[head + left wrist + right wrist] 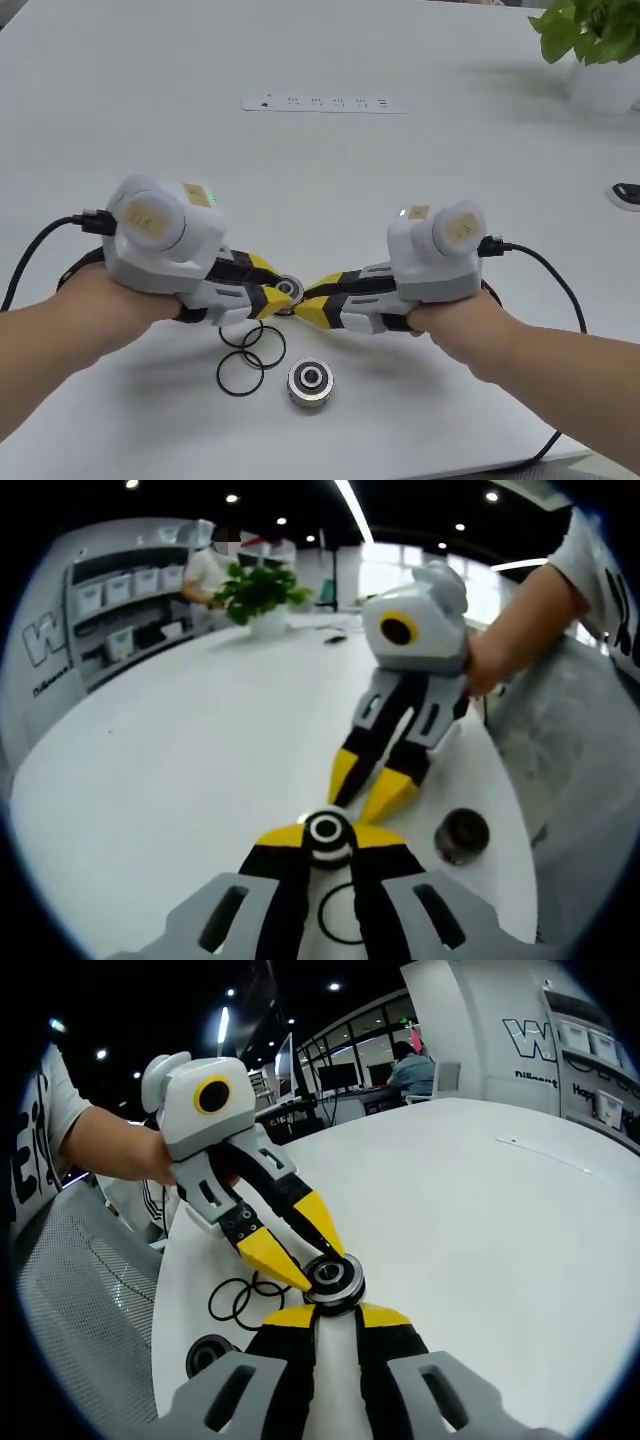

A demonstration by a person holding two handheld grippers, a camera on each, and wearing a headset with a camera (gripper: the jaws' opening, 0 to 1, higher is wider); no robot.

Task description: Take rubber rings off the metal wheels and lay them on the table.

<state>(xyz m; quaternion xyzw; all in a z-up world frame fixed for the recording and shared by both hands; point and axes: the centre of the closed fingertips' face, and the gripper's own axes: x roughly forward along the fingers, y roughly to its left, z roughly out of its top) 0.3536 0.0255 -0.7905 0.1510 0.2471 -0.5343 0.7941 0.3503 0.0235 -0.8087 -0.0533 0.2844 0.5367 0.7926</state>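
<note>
head view looks down on a white tabletop (pixel 430 160), where we hold a hand-held gripper in each hand, yellow tips meeting near the front edge. the left hand-held gripper (pixel 326 838) is clamped on a metal wheel (pixel 335 1277), with one yellow jaw on each side of it. in the right gripper view the wheel shows a dark band round its rim and a bright hub. the right hand-held gripper (pixel 362 802) comes in from the opposite side with its jaws narrow and its tips right against the wheel's edge; we cannot tell whether they pinch anything there.

three black rubber rings (pixel 250 353) lie loose on the tabletop just in front of the grippers, overlapping one another. a second metal wheel (pixel 310 383) lies flat just beside the rings, on their right, touched by neither gripper. a cable trails from the back of each gripper. farther off, a white strip (pixel 323 103) with small markings lies on the tabletop, and a potted plant (pixel 590 30) stands at the far right corner.
</note>
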